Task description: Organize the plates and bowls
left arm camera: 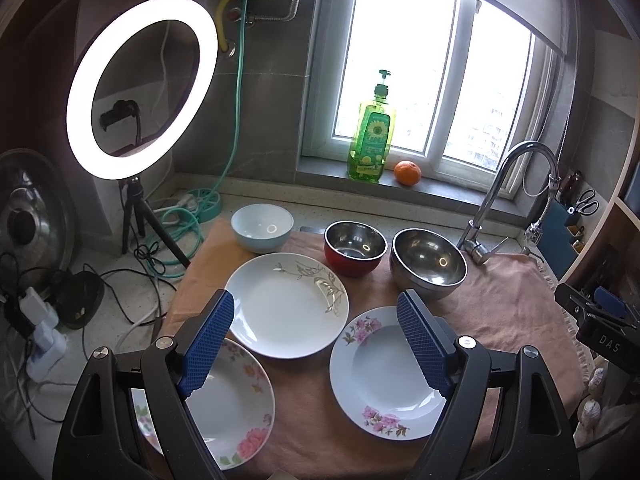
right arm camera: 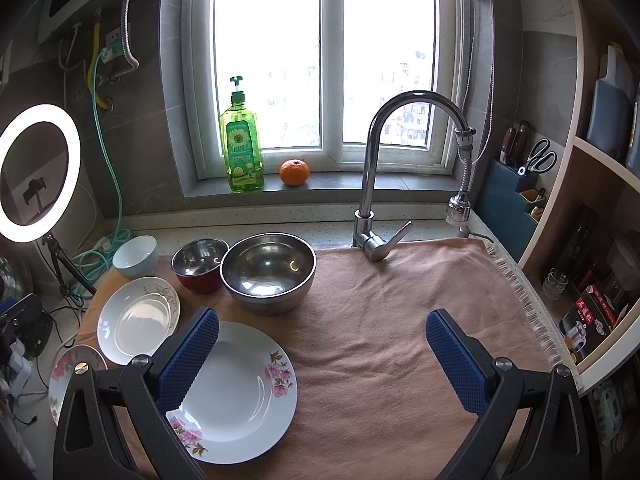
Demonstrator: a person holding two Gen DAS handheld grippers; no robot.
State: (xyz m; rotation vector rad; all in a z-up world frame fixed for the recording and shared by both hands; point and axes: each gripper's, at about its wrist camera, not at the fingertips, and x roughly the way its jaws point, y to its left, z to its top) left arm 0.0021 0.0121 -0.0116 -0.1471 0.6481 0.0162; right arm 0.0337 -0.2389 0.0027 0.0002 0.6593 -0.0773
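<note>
Three plates lie on a brown cloth (left arm camera: pixel 508 304): a gold-leaf plate (left arm camera: pixel 286 304), a pink-flower plate (left arm camera: pixel 384 376) and a rose-rimmed plate (left arm camera: pixel 236 400). Behind them stand a pale blue bowl (left arm camera: pixel 262 227), a red steel-lined bowl (left arm camera: pixel 355 248) and a large steel bowl (left arm camera: pixel 429 264). My left gripper (left arm camera: pixel 316 308) hovers open above the plates, holding nothing. In the right wrist view my right gripper (right arm camera: pixel 322 326) is open and empty, its left finger over the pink-flower plate (right arm camera: pixel 244 396). The gold-leaf plate (right arm camera: pixel 138 320), steel bowl (right arm camera: pixel 268 272), red bowl (right arm camera: pixel 200 264) and blue bowl (right arm camera: pixel 135 257) lie further left.
A tap (right arm camera: pixel 376 184) rises behind the cloth (right arm camera: pixel 400 340). A soap bottle (right arm camera: pixel 241 140) and an orange (right arm camera: pixel 294 172) sit on the windowsill. A lit ring lamp (left arm camera: pixel 142 88) on a tripod, hoses and cables crowd the left counter. Shelves with a knife block (right arm camera: pixel 520 176) stand right.
</note>
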